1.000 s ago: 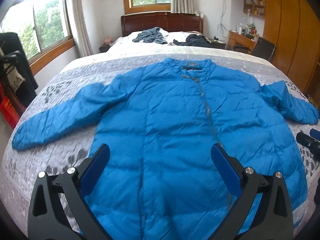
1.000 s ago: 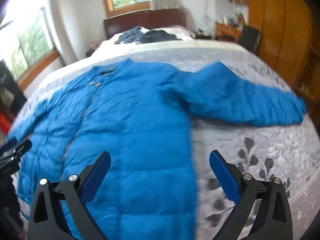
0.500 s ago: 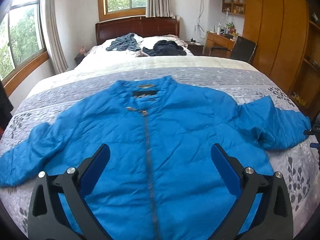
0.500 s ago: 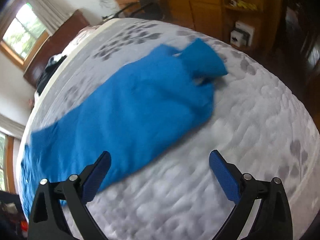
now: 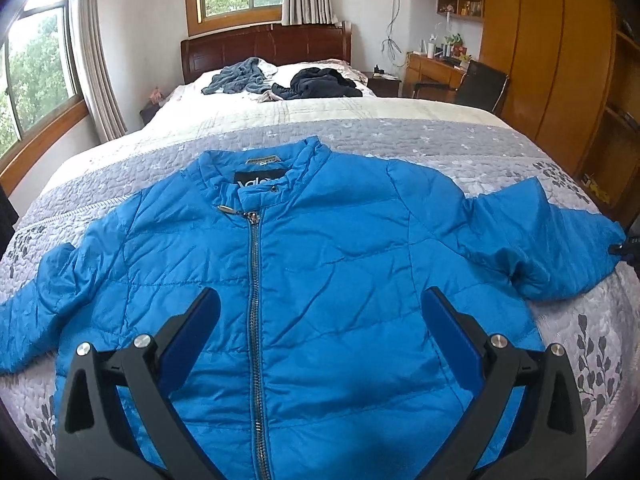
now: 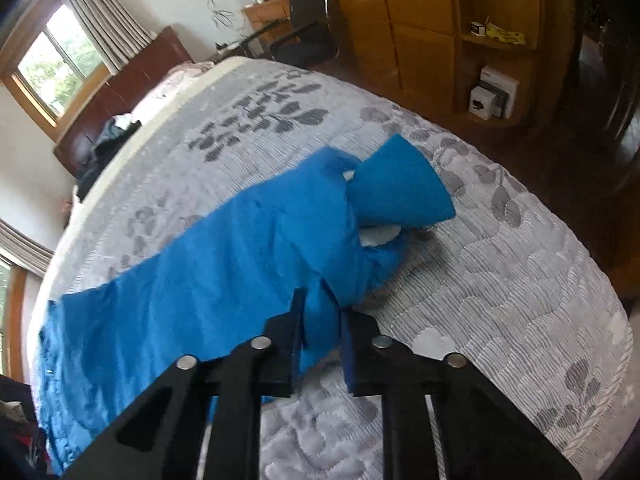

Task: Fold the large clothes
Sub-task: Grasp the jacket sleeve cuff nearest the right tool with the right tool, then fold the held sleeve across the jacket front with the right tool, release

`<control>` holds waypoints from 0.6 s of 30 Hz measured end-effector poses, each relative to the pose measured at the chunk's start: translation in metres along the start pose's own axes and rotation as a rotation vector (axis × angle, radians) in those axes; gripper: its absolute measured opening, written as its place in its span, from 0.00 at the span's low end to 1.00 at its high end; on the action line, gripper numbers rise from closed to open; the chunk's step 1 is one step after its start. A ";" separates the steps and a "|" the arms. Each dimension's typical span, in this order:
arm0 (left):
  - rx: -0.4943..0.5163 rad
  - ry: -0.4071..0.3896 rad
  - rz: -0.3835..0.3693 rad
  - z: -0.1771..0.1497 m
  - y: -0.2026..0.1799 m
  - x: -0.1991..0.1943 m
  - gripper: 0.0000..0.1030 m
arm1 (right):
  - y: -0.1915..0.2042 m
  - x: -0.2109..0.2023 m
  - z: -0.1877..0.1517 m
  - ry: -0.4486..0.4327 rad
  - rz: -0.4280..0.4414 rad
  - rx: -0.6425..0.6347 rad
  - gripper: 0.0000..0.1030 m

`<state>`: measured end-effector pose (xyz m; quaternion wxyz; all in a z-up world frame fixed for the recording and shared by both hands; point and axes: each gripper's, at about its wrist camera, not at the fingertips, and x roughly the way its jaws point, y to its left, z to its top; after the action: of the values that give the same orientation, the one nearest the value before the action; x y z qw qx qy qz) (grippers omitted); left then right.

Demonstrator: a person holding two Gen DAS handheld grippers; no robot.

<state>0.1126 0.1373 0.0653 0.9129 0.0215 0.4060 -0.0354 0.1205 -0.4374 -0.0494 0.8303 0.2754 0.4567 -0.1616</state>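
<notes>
A large blue puffer jacket (image 5: 320,272) lies face up on the bed, zipped, collar toward the headboard. My left gripper (image 5: 320,324) hovers open above its chest with nothing between the fingers. In the right wrist view the jacket's sleeve (image 6: 224,264) stretches across the grey quilt, its cuff (image 6: 400,192) bunched and turned over. My right gripper (image 6: 322,316) is shut on the near edge of that sleeve. The right gripper also shows as a dark shape (image 5: 630,246) at the sleeve end in the left wrist view.
The grey leaf-print quilt (image 5: 440,140) covers the bed. Grey and black clothes (image 5: 280,80) are piled by the wooden headboard (image 5: 264,48). A desk and black chair (image 5: 476,84) and a wooden wardrobe (image 5: 560,60) stand to the right; the bed edge drops to a dark floor (image 6: 580,152).
My right gripper swung out to the sleeve end, came down and closed on the sleeve, which is bunched. The left gripper moved up over the jacket's chest and stayed open.
</notes>
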 end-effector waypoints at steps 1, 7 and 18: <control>-0.002 -0.002 -0.003 0.000 0.001 -0.002 0.97 | -0.003 -0.004 0.000 -0.008 0.007 0.003 0.14; -0.007 0.003 -0.016 -0.004 0.009 -0.006 0.97 | -0.014 0.007 -0.006 0.029 -0.016 0.052 0.12; -0.071 0.002 0.005 -0.007 0.060 -0.016 0.97 | 0.082 -0.073 -0.014 -0.104 0.103 -0.101 0.06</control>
<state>0.1019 0.1988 0.0734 0.9129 -0.0100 0.4077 -0.0184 0.1152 -0.3629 0.0316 0.8729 0.2475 0.4059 -0.1096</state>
